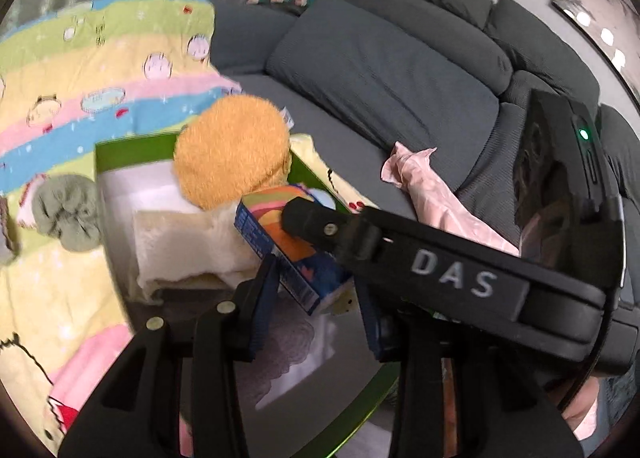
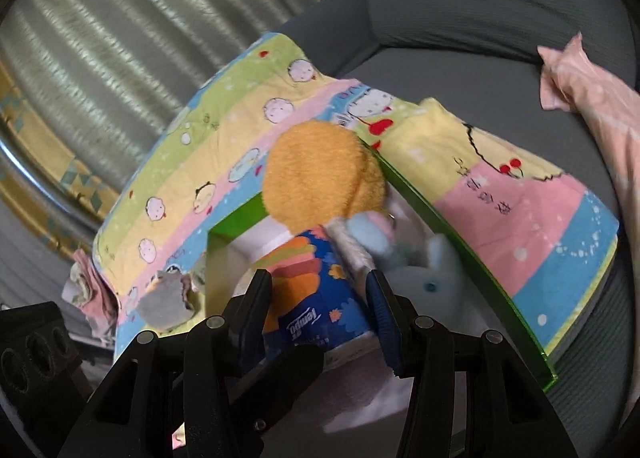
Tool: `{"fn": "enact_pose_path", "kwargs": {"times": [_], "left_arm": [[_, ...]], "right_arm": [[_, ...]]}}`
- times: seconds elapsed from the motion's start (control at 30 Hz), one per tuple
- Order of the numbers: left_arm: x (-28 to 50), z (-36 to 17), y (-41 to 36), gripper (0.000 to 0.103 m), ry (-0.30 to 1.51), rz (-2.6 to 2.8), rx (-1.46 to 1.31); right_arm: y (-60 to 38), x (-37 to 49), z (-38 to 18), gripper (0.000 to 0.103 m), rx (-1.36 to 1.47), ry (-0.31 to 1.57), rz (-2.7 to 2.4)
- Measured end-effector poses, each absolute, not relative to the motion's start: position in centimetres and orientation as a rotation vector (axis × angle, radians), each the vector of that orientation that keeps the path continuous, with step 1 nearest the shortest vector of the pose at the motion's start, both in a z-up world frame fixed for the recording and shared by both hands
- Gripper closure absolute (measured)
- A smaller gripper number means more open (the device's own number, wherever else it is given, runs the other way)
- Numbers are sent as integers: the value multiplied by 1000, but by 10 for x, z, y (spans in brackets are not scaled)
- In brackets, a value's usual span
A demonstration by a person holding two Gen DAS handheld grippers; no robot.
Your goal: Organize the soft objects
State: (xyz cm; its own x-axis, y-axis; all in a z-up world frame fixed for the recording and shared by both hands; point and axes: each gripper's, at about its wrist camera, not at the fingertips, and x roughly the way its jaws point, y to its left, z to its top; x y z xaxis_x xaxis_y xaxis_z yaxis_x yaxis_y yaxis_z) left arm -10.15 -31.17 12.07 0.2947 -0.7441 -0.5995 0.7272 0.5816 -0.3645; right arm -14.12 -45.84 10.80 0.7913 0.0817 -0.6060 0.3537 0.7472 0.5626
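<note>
The person is standing over a grey sofa (image 1: 400, 69), working on a green-rimmed box (image 2: 472, 258) that is sitting on a pastel cartoon-print quilt (image 2: 224, 137). Several soft things are already lying in the box: an orange plush toy (image 1: 232, 149), a pale blue plush (image 2: 432, 278) beside it, and folded white cloth (image 1: 188, 246) underneath.

A blue tissue pack (image 2: 316, 298) with orange and pink stripes is sitting between the fingers of the right gripper (image 2: 318, 304), and both pads are pressing on its sides, so that claw is pinching the pack just over the box. In the left wrist view the right claw's black finger is lying across the top of the pack. The left gripper (image 1: 316, 298) is standing partly spread at the pack's near end; blur is smearing that corner, so whether its pads are truly clamping the pack I cannot tell.

So the sorting looks roughly halfway along. Still waiting outside the box are a sage green scrunchie (image 1: 68, 213) on the quilt, a grey cloth scrap (image 2: 164, 306), a small pink-and-white bundle (image 2: 90, 298) at the quilt's edge, and a pink satin cloth (image 1: 436, 193) draped on the sofa seat
</note>
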Motion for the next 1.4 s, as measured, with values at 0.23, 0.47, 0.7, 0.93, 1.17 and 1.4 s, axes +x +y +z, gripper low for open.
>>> {"fn": "enact_pose_path", "kwargs": {"times": [0.23,0.47,0.7,0.93,1.17,1.4], "left_arm": [[-89,111,-322,66,908,-959,-71],[-81,101,-319,63,949,-923,-87],[-89,105,-314,64,898,-862,-4],[-93,112,-294,62,889,-823,11],[-105,136,-253,35,810,-791,-18],[-109,149,-199,17,769,-722,-85]], "right_arm": [[-464,-137,99,51,743,668,-167],[-459,-129,95,51,715,688,-194],[-450,-129,99,51,668,691,-231],[-441,-140,117,25,664,607,-162],[-424,-150,139,24,607,540,-159],[-409,-154,150,18,552,512,-194]]}}
